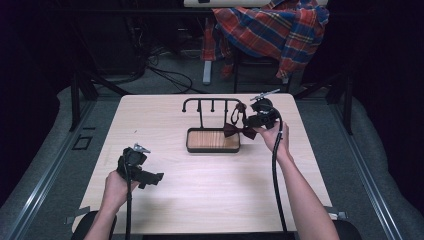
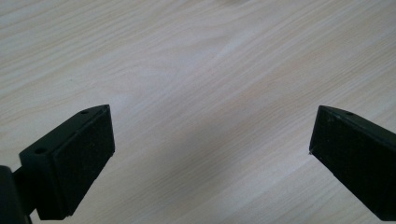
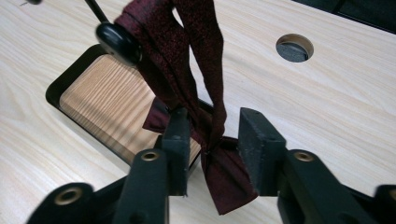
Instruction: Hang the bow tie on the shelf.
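Note:
A dark red bow tie (image 1: 239, 131) hangs by its strap from the right end of a black hook stand (image 1: 210, 102), whose wooden base tray (image 1: 212, 140) sits mid-table. My right gripper (image 1: 250, 127) is at the tie from the right. In the right gripper view the tie (image 3: 205, 116) hangs between the jaws of the right gripper (image 3: 212, 128). They stand partly apart, and a gap shows beside the right jaw. The stand's ball-tipped hook (image 3: 116, 39) carries the strap. My left gripper (image 1: 155, 178) hovers open over bare table at the front left, and in its own view the left gripper (image 2: 210, 135) holds nothing.
A plaid shirt (image 1: 270, 30) drapes over a chair behind the table. A round cable hole (image 3: 294, 46) is in the tabletop beyond the tie. The light wood table (image 1: 200, 200) is bare across its front half.

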Motion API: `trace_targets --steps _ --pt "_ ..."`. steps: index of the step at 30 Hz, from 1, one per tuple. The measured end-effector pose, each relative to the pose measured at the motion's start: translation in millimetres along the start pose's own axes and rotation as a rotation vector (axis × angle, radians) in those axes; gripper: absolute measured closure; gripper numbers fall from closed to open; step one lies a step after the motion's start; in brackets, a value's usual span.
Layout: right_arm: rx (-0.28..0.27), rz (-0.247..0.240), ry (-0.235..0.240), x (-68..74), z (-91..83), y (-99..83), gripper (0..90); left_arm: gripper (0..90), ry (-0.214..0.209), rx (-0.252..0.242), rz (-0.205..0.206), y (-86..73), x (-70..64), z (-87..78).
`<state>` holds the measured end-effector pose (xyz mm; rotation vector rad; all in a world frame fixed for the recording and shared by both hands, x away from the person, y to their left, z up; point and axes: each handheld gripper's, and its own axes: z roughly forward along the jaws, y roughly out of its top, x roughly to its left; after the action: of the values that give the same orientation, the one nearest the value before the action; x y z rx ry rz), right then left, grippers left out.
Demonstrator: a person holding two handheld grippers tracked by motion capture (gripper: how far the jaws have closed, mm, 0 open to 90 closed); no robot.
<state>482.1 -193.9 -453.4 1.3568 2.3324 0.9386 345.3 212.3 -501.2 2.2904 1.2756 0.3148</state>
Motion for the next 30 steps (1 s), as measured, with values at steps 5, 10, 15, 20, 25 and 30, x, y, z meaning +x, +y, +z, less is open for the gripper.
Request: trace_targets --steps 5,10,15,20,25,30 --pt "0.004 -0.011 -0.006 -0.7 -9.4 -0.2 50.7 0.2 0.0 0.001 0.002 0.3 -0.4 0.2" --pt "0.03 -0.029 0.001 -0.2 -21.1 -1.1 36.7 0.2 0.001 -0.003 -0.001 0.0 0.3 -0.2" --pt "0.036 -0.063 0.002 3.1 -37.0 -3.4 26.8 0.2 0.007 -0.008 0.002 0.1 0.2 -0.8" --pt "0.029 -0.08 0.013 5.8 -59.7 -9.6 19.0 0.2 0.014 -0.007 0.002 0.1 0.1 -1.1" --pt "0.036 -0.099 0.024 8.9 -77.7 -19.1 15.3 0.2 0.022 -0.014 0.0 0.1 -0.8 -1.7" --pt "0.047 -0.127 0.042 16.3 -86.8 -33.3 13.4 0.2 0.025 -0.014 -0.002 -0.2 -0.3 -2.3"
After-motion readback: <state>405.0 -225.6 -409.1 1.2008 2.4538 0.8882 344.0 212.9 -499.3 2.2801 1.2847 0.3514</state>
